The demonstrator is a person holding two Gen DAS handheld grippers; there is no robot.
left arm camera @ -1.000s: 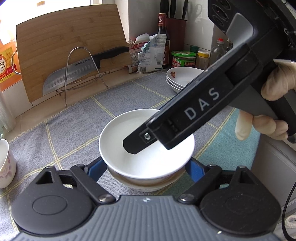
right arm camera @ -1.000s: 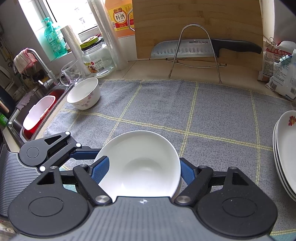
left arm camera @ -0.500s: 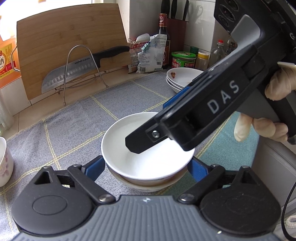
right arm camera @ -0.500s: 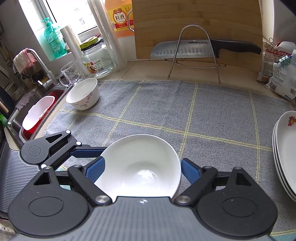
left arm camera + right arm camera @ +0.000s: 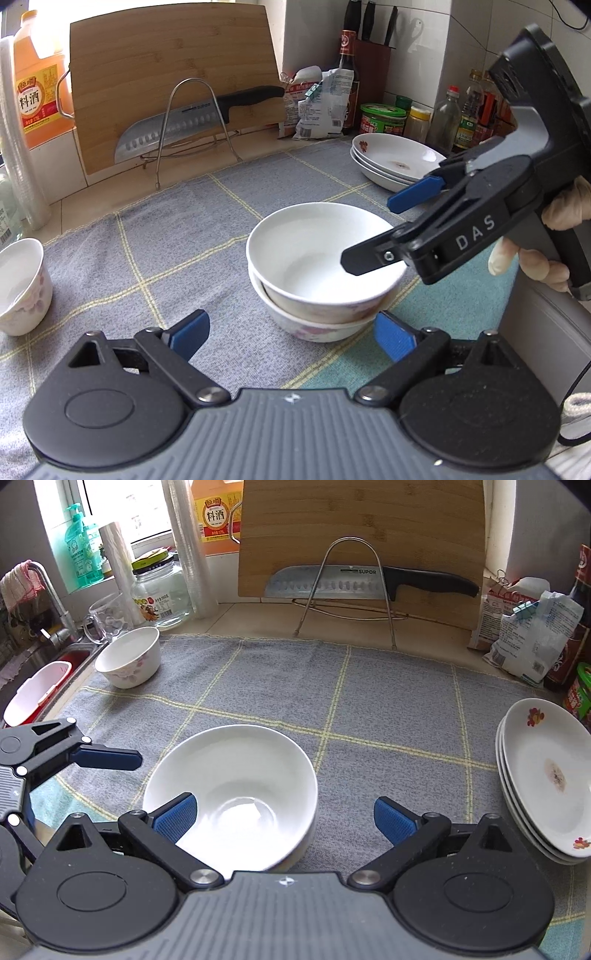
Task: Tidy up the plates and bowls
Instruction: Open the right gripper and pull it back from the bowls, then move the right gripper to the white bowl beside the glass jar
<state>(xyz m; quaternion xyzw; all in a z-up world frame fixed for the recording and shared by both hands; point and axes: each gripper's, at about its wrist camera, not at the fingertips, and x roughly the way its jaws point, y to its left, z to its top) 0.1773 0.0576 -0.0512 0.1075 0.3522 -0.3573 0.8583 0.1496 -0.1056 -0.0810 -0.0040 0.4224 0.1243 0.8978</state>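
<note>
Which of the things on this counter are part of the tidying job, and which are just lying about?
Part of the job:
- stacked bowls
- flowered bowl
- pile of plates
- left tool and right tool, both open

Just lying about:
- knife on its wire rack
- cutting board
- glass jar
- checked cloth

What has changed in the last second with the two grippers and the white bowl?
The right gripper opened its jaws and let go of the white bowl, which now sits nested in the flowered bowl. The left gripper, open, drew back from the stack. The stack of plates, the lone bowl near the sink and the knife stayed as they were.
</note>
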